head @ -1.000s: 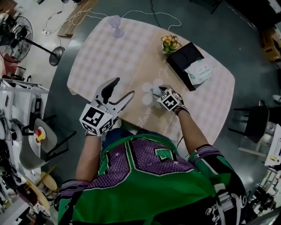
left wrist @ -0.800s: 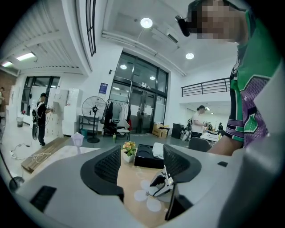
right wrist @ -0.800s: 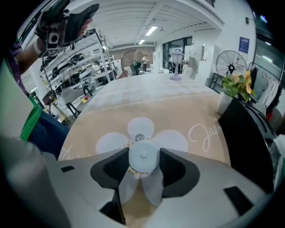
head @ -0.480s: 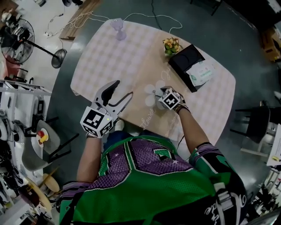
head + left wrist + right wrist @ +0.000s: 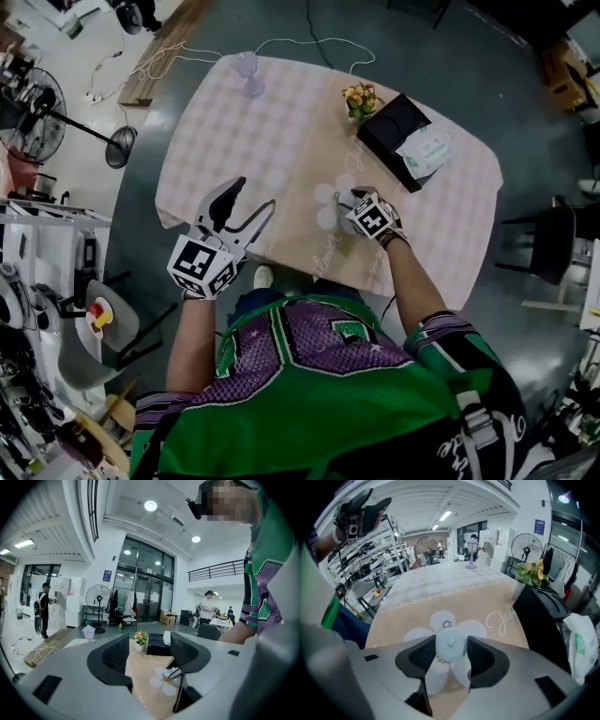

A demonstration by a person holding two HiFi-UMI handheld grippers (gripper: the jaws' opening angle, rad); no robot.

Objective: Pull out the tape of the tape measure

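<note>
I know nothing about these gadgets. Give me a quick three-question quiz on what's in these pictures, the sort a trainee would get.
1. True or false: the round white tape measure sits between the jaws of the right tongs.
2. What lies on top of the black box? A) a book B) a white packet C) a cup
3. In a few words: what stands on the table right beside that box?

Key: 1 true. 2 B. 3 a small pot of flowers.
</note>
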